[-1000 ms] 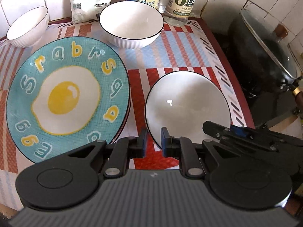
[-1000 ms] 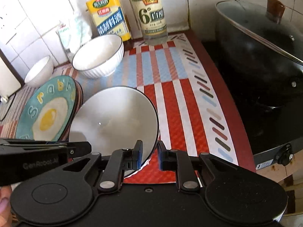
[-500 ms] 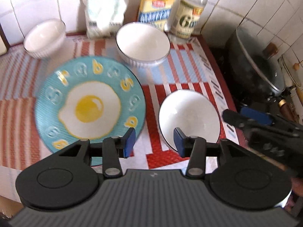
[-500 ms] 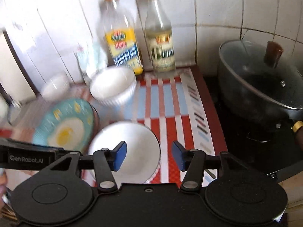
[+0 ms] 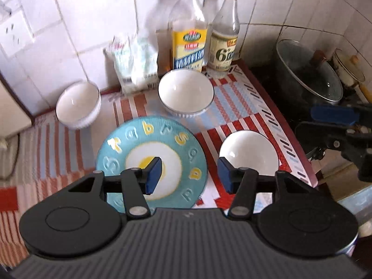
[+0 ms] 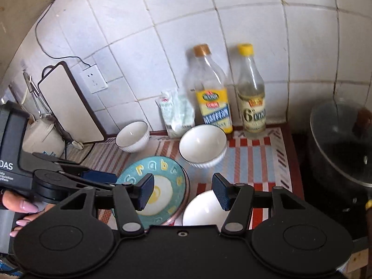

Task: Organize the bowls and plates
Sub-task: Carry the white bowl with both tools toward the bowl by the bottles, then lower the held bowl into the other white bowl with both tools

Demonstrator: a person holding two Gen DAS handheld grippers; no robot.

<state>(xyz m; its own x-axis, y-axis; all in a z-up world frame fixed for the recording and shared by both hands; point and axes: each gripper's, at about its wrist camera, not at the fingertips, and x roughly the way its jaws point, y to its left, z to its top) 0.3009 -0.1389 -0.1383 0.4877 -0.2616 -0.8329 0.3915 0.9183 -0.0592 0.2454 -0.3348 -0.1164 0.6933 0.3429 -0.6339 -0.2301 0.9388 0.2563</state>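
Note:
A teal plate [image 5: 183, 160] with a fried-egg picture lies on the striped mat, with a white bowl [image 5: 248, 151] just right of it. Two more white bowls stand behind, one in the middle [image 5: 186, 93] and one at the back left [image 5: 78, 102]. My left gripper [image 5: 189, 176] hangs above the plate and the near bowl; its jaws are opening and nothing is between them. My right gripper [image 6: 183, 190] is open and empty, high over the plate [image 6: 162, 169] and the near bowl [image 6: 202, 211]. A hand [image 6: 23, 207] holds the left gripper [image 6: 97, 177].
Two bottles [image 5: 189, 37] [image 5: 224, 34] and a white bag [image 5: 134, 62] stand against the tiled wall. A dark pot with a glass lid [image 5: 309, 79] sits on the stove at the right. A cutting board [image 6: 69, 104] leans at the left, beside a wall socket [image 6: 93, 79].
Both grippers have risen away from the near bowl's rim, and their jaws went from nearly shut to open. More of the wall and counter shows now.

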